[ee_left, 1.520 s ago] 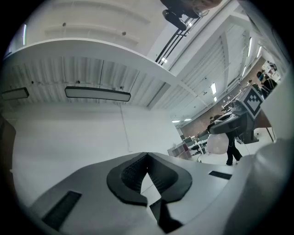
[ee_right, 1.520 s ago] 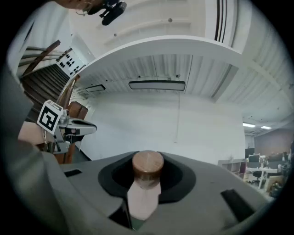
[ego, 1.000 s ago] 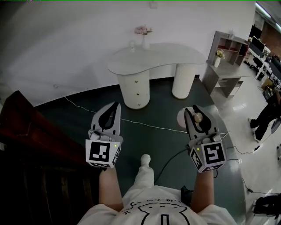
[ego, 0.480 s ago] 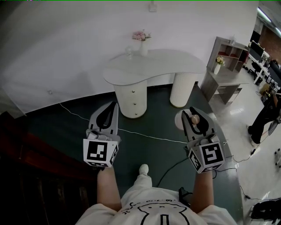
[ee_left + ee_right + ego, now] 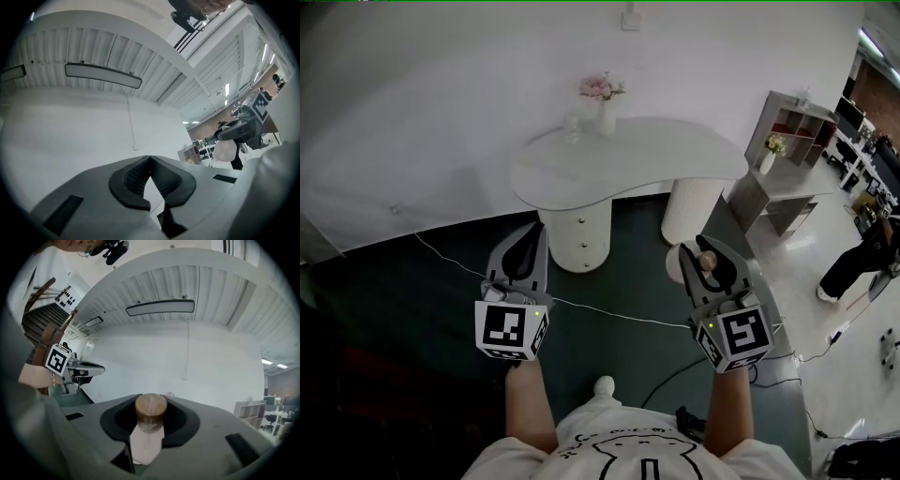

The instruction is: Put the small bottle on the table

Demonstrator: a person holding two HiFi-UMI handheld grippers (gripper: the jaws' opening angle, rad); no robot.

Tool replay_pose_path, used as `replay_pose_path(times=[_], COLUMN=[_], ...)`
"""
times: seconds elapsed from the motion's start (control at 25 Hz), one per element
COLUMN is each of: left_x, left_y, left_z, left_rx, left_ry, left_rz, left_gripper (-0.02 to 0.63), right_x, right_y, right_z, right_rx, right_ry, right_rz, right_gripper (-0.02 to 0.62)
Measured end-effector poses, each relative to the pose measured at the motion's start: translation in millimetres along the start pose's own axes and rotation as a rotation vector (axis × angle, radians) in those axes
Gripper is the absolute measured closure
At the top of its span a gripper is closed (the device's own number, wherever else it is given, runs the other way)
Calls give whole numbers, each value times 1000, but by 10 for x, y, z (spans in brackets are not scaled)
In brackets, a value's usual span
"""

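Head view: both forearms reach forward, with the left gripper (image 5: 538,232) and right gripper (image 5: 709,249) level, short of the white table (image 5: 647,155) over dark floor (image 5: 619,272).
Left gripper view: jaws together, nothing between them.
Right gripper view: jaws clamp the cork-topped small bottle (image 5: 149,427), which is well short of the table.

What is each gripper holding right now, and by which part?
Right gripper grips the small pale bottle with a round wooden stopper by its body, just below the stopper. Left gripper: shut, holding nothing.
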State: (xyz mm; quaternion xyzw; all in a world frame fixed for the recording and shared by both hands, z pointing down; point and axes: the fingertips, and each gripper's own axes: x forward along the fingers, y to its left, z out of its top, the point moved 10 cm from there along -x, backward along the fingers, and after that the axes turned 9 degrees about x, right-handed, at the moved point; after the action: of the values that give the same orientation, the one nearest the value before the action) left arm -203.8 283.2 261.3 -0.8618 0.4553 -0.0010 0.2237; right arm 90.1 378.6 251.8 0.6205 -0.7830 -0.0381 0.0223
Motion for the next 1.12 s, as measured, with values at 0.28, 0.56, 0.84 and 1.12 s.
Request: replay_pose_path(times=[0.28, 0.56, 0.84, 1.12], left_x=[645, 894, 1007, 1306], left_y=[445, 642, 754, 767], left_z=[-374, -642, -811, -957], left_rx=[-9, -12, -24, -18], left_ry=[-10, -10, -14, -5], left_rz=[-4, -11, 0, -1], left_gripper=[601, 601, 601, 601], right_x=[846, 1282, 1515, 1845], right_y=[-140, -107, -133, -333], right_z=[-45, -134, -231, -341], right_rx=[2, -16, -10, 1], right_ry=[-2, -10, -12, -6], right_rz=[-13, -11, -12, 2], right_gripper=[488, 488, 488, 488])
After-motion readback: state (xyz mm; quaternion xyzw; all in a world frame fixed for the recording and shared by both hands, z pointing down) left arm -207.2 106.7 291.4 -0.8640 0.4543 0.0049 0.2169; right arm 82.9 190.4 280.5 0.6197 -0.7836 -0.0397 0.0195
